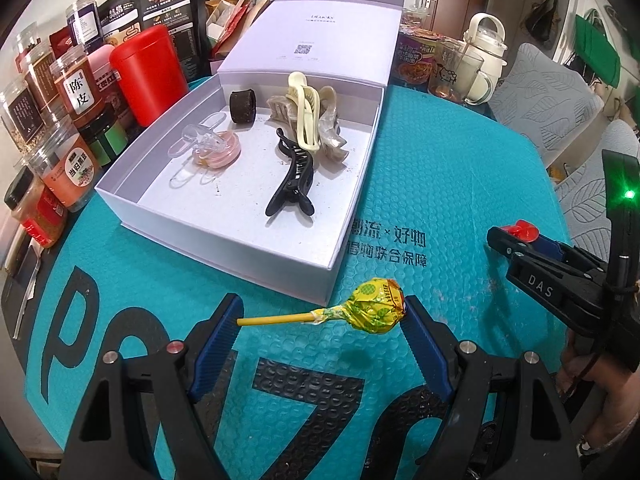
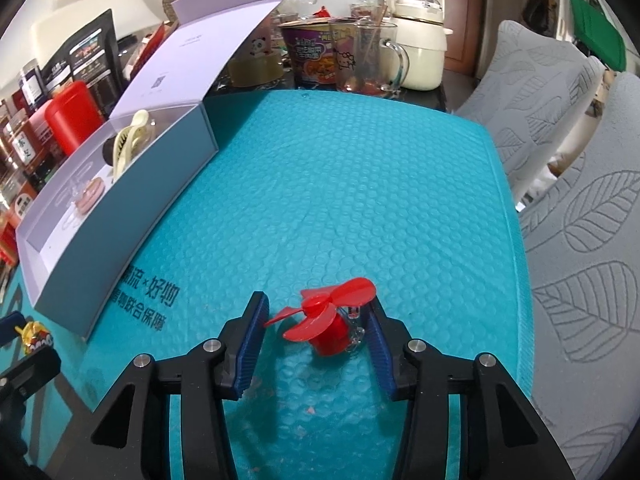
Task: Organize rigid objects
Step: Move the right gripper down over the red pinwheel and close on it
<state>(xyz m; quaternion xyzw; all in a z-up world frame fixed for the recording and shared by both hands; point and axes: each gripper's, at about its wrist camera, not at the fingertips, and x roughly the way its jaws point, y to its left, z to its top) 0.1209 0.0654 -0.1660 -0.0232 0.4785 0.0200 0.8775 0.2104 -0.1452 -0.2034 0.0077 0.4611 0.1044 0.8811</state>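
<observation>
A yellow-wrapped lollipop [image 1: 372, 306] on a yellow stick lies across between the fingers of my left gripper [image 1: 322, 322], which is open; its head touches the right finger [image 1: 424, 340]. My right gripper [image 2: 316, 330] is open around a small red propeller fan [image 2: 324, 320] on the teal mat; the fan's clear part touches the right finger [image 2: 378, 344]. The right gripper also shows in the left wrist view [image 1: 516, 236]. The open white box [image 1: 224, 232] holds a black hair claw [image 1: 294, 180], a cream claw [image 1: 306, 112], a beige claw, a black ring and clear clips.
Teal bubble mat [image 2: 360, 184] covers the table. Jars and a red canister [image 1: 148, 68] crowd the left of the box. Noodle cups, a glass mug [image 2: 370, 60] and a cream kettle [image 2: 416, 40] stand at the back. Grey cushions [image 2: 580, 240] lie at the right.
</observation>
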